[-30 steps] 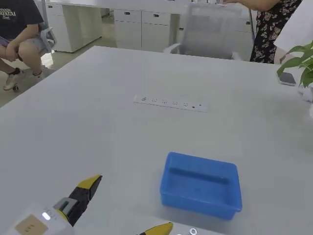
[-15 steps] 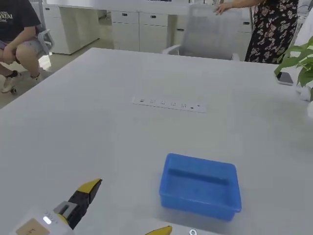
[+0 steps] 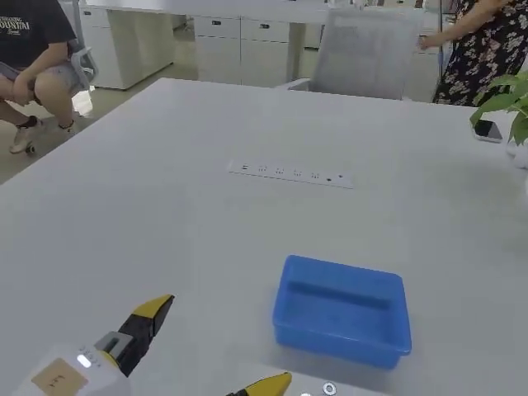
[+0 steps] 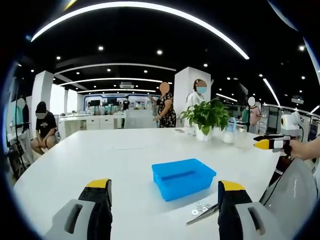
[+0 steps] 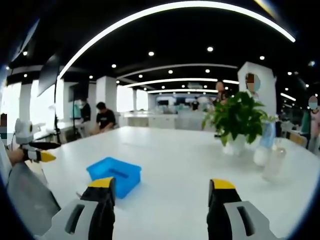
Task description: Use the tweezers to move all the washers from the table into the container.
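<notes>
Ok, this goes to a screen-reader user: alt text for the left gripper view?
The open left hand-held gripper points at a blue container on a white table, with several washers and the tweezers lying near it. A potted plant stands farther back.

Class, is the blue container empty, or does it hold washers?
Empty: the blue container shows a bare floor; washers lie on the table beside it.
</notes>
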Motion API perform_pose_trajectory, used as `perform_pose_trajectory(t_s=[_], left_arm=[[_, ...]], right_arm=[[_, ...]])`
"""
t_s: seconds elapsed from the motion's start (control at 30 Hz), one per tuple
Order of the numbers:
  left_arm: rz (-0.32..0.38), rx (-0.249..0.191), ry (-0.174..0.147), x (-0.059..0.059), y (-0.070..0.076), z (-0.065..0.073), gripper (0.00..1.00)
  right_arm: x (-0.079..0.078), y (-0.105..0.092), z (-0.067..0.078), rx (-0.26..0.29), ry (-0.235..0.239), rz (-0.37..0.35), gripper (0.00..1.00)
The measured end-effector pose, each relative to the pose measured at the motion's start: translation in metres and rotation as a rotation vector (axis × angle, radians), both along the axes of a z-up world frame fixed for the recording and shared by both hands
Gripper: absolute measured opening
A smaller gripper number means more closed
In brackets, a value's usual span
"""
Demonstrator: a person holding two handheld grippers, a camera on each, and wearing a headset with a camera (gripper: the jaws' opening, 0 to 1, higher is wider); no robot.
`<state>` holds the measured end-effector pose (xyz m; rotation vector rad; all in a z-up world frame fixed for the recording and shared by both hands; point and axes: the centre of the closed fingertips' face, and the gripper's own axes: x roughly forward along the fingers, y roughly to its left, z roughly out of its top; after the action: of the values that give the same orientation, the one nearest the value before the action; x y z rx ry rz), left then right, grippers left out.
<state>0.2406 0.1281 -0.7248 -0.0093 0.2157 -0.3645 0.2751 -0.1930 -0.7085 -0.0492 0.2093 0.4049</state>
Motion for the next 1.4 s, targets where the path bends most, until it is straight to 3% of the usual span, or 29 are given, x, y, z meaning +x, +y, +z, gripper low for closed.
perform_pose_trajectory(t_s=[0.43, 1.03, 1.17, 1.2, 1.23, 1.27, 1.33, 1.37, 1.4], left_arm=[[0.004, -0.004, -0.003, 0.0, 0.001, 0.0, 0.89], [0.006, -0.043, -0.039, -0.001, 0.001, 0.012, 0.88], [-0.062, -0.054, 0.052, -0.006, -0.004, 0.0, 0.82], [-0.086, -0.043, 0.072, -0.007, -0.005, -0.004, 0.8], [-0.121, -0.023, 0.127, -0.01, -0.006, -0.013, 0.77], [-0.146, -0.007, 0.161, -0.012, -0.007, -0.018, 0.73], [-0.238, 0.04, 0.189, -0.015, -0.015, -0.023, 0.63], [-0.266, 0.067, 0.216, -0.016, -0.016, -0.027, 0.6], [-0.317, 0.079, 0.218, -0.017, -0.022, -0.027, 0.55]], right_arm=[[0.0, 0.002, -0.001, -0.002, 0.01, 0.005, 0.75], [-0.002, 0.005, -0.003, -0.024, 0.023, 0.024, 0.75], [-0.006, 0.009, -0.007, -0.077, 0.06, 0.051, 0.69], [-0.008, 0.011, -0.01, -0.103, 0.087, 0.068, 0.68], [-0.008, 0.012, -0.012, -0.123, 0.101, 0.075, 0.66], [-0.01, 0.016, -0.015, -0.162, 0.126, 0.104, 0.64], [-0.013, 0.026, -0.018, -0.173, 0.168, 0.148, 0.54], [-0.014, 0.034, -0.016, -0.16, 0.166, 0.18, 0.5], [-0.014, 0.043, -0.015, -0.16, 0.165, 0.213, 0.45]])
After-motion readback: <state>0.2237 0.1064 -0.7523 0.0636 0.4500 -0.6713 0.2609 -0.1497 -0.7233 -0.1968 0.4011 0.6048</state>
